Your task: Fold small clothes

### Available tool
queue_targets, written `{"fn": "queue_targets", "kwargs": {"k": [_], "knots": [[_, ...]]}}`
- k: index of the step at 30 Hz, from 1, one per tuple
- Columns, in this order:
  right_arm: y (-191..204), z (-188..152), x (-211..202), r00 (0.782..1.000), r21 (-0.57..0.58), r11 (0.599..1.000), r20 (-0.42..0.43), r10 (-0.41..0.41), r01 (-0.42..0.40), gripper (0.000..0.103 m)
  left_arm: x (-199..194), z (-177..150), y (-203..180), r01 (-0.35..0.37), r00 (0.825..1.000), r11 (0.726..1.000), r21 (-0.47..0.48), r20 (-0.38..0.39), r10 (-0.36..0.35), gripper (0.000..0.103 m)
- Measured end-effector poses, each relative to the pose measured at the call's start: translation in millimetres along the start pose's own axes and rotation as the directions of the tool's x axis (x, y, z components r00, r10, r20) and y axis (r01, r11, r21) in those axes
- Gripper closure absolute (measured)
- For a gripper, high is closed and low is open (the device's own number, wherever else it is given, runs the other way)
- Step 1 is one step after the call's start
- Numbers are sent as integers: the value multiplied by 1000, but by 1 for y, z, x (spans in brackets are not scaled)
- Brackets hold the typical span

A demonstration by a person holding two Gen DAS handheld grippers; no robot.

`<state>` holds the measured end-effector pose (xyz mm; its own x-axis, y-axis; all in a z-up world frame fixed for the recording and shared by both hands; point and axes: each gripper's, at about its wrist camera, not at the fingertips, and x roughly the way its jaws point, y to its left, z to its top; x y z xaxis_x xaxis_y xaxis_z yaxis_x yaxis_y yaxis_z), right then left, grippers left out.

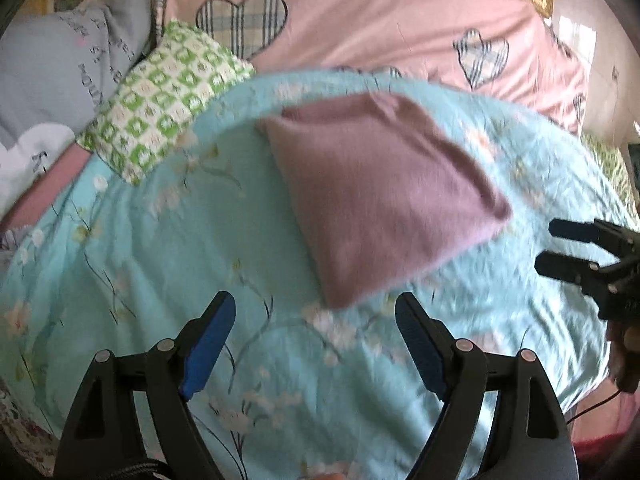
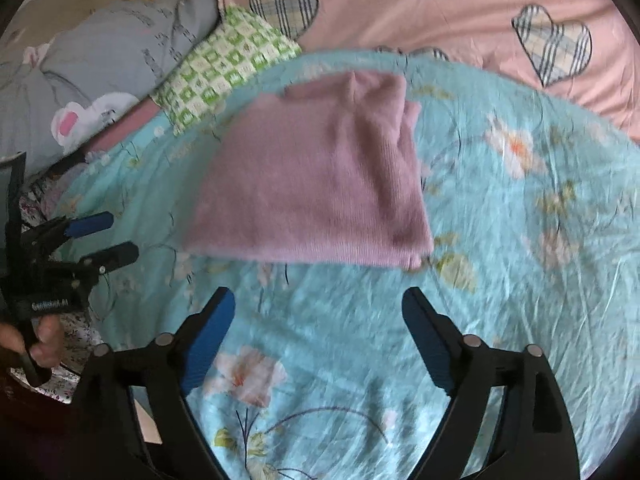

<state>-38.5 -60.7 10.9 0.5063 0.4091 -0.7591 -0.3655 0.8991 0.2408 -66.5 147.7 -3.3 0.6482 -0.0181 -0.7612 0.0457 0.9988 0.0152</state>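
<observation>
- Mauve garment (image 1: 380, 196) lies folded in a compact rectangle on the teal floral bedspread (image 1: 160, 280).
- Left tongs (image 1: 316, 320) and right tongs (image 2: 318, 316): both wide, empty, clear of cloth.
- Judged: fold complete; next needs another garment, or a final halving.

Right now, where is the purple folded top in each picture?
Left wrist view: the purple folded top lies centre-right on the blue flowered sheet, tilted like a diamond.
Right wrist view: the top lies at centre, squarer.
Shared landmark: the green checked pillow, up-left of the top in both.
</observation>
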Motion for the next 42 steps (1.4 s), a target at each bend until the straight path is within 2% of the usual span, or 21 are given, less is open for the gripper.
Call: {"fn": "queue_targets", "kwargs": {"k": [4,5,6,9,16,23,29,42], "knots": [[-2,17,-16,997,-8,1000,70,13,-13,10,-12,16,0,16,999,1000,-11,52,-16,13],[-2,21,-20,996,-11,1000,85,16,-15,6,-14,17,-1,15,998,1000,-13,63,-15,9],[-4,23,-21,996,-16,1000,92,19,-17,2,-15,17,-3,10,997,1000,-7,78,-9,6],[-4,28,-20,995,-35,999,101,22,-18,1,-9,13,-11,-23,997,999,24,78,21,4],[-9,25,7,999,-6,1000,29,23,-23,1,28,2,-18,-14,1000,1000,23,-12,15,4],[-9,24,33,999,-13,1000,-26,24,-24,1,53,13,-14,-28,997,1000,-12,-67,27,4],[-9,26,41,1000,-3,1000,-29,11,-11,1,59,17,-14,-66,996,998,-25,-64,64,4],[-13,33,51,999,1,1000,-41,26,-26,1,60,22,-16,-66,996,997,-31,-64,64,4]]}}
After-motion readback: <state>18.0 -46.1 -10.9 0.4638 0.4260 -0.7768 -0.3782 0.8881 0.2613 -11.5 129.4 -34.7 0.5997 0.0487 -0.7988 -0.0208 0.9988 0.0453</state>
